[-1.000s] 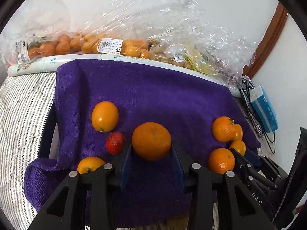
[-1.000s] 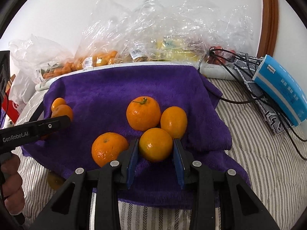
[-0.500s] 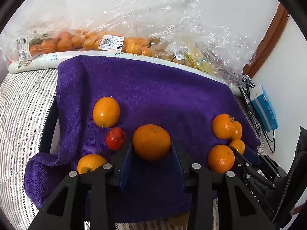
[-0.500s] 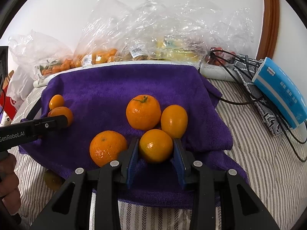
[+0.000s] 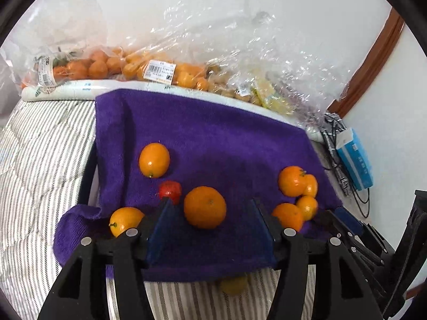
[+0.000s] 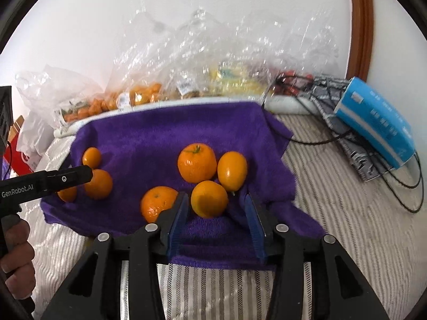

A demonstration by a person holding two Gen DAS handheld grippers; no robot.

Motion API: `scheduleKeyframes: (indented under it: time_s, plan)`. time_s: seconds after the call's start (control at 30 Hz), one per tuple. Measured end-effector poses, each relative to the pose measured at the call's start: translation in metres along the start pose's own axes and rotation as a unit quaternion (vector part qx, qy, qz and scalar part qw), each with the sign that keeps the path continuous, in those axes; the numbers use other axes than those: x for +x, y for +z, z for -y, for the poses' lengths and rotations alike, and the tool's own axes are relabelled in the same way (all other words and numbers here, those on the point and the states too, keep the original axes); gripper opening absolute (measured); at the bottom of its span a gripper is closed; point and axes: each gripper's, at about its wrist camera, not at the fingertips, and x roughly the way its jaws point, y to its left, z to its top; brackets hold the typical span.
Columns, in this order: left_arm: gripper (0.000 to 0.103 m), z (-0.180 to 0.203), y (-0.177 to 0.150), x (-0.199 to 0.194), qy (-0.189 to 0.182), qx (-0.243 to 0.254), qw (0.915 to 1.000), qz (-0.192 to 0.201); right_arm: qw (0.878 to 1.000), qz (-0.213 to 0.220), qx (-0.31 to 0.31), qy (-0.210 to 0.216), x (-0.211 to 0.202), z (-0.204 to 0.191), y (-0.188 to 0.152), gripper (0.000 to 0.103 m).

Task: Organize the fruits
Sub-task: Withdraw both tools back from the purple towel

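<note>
**Oranges set down on purple towel as both grippers let go**

Grippers spread their jaws at the near edge of a purple towel [image 5: 213, 138] draped over a striped bed, each letting go of a piece of fruit. The left gripper [image 5: 210, 224] is opening, and the large orange [image 5: 205, 207] between its blue pads sits free on the cloth with a gap on both sides. The right gripper [image 6: 214, 213] is opening too; its small orange [image 6: 209, 198] rests on the towel, close to the left pad and apart from the right.

Sorting looks well under way. Around the left gripper lie two more oranges, one near left [image 5: 125, 220] and one farther back [image 5: 154, 159], with a small red fruit [image 5: 170, 190] just beside the released orange. Around the right gripper a cluster of four oranges has formed, the one with a green stem [image 6: 197, 162] touching its oval neighbour. A yellowish fruit [image 5: 233, 285] lies off the towel on the striped bedcover [image 5: 42, 160], just past the near hem, and probably still needs placing. The red fruit among the oranges may also need moving.

Open cloth remains across the towel's middle and far half. The near hem droops, so fruit there could roll off. Beyond the far edge, plastic bags of fruit [image 5: 160, 66] line the wall; to the right, cables and a blue box [image 6: 373, 125] crowd the bedcover.
</note>
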Motion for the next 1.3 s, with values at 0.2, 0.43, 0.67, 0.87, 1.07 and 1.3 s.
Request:
scheduleKeyframes:
  time_s: [0.2,0.43,0.67,0.87,1.07,1.3]
  plan:
    - [0.06,0.01,-0.007,-0.03,0.001,0.011,0.9998,0.015,1.0,0.015,0.012,0.008,-0.028,0.001,0.003,0.053]
    - [0.066,0.019,-0.018,-0.072,0.011,0.029,0.9987,0.04,0.999,0.038,0.007,0.019,-0.067,-0.011,-0.002,0.059]
    - [0.068,0.022,-0.032,-0.11,0.02,0.033,0.9973,0.062,0.998,0.051,0.006,0.036,-0.098,-0.021,-0.012,0.059]
    - [0.068,0.019,-0.046,-0.139,0.028,0.03,0.9962,0.077,0.998,0.051,-0.003,0.035,-0.116,-0.026,-0.025,0.059]
    - [0.068,0.015,-0.057,-0.159,0.031,0.024,0.9953,0.089,0.997,0.062,-0.03,0.035,-0.14,-0.039,-0.036,0.059]
    - [0.068,0.01,-0.075,-0.177,0.036,0.021,0.9944,0.097,0.996,0.078,-0.046,0.018,-0.157,-0.051,-0.048,0.051]
